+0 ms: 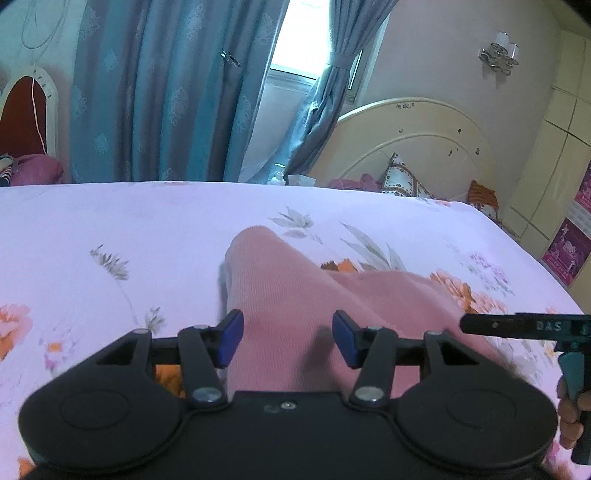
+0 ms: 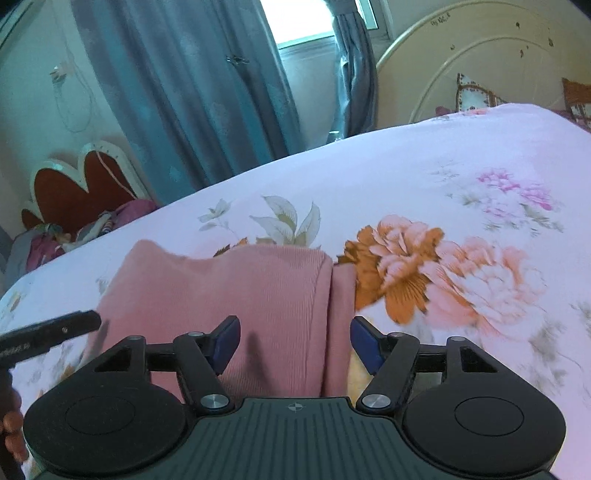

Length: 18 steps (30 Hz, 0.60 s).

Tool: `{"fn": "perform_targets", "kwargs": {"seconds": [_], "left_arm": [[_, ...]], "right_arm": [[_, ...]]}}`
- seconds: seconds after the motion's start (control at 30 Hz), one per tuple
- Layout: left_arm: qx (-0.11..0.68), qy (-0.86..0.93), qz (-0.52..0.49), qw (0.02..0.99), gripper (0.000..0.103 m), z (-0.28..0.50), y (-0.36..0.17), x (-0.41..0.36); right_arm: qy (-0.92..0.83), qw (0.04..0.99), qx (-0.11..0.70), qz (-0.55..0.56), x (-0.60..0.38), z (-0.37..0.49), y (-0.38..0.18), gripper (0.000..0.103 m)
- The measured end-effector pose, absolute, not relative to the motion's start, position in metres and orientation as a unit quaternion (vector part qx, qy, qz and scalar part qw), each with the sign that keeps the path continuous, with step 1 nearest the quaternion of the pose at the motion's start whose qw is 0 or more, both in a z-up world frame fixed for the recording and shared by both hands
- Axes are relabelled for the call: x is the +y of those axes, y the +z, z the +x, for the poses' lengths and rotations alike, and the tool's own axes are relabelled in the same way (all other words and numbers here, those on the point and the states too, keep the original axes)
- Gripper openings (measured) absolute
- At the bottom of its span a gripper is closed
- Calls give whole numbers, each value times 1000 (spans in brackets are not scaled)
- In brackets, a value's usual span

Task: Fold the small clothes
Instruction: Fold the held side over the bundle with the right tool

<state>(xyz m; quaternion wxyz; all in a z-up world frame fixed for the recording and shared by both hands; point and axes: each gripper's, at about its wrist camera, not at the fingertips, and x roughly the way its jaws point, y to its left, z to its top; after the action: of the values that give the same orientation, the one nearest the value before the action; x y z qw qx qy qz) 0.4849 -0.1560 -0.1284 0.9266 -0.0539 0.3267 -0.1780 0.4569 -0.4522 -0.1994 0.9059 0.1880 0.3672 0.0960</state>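
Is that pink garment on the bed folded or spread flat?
Folded, at least partly: the pink garment shows a doubled layer with a rolled edge along one side, lying on the floral bedsheet.

Daylight thru window [image 1: 299, 33] glares; fisheye edges bent, slight blur.

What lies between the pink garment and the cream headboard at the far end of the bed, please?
Only bare floral bedsheet between the pink garment and the pillows at the cream headboard, seen in the left wrist view.

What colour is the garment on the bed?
Dusty pink garment, fine ribbed knit; clearest in the right wrist view.
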Motion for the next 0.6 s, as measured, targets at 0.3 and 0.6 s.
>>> {"fn": "perform_targets", "kwargs": {"seconds": [0.3,0.6], "left_arm": [[327,-166,-49,929,52,513,-139,-165],[315,-167,-42,933,52,509,-144,-168]], "right_arm": [[97,896,387,194,-449,487,-217,22],[54,928,349,118,-449,463,-211,8]]}}
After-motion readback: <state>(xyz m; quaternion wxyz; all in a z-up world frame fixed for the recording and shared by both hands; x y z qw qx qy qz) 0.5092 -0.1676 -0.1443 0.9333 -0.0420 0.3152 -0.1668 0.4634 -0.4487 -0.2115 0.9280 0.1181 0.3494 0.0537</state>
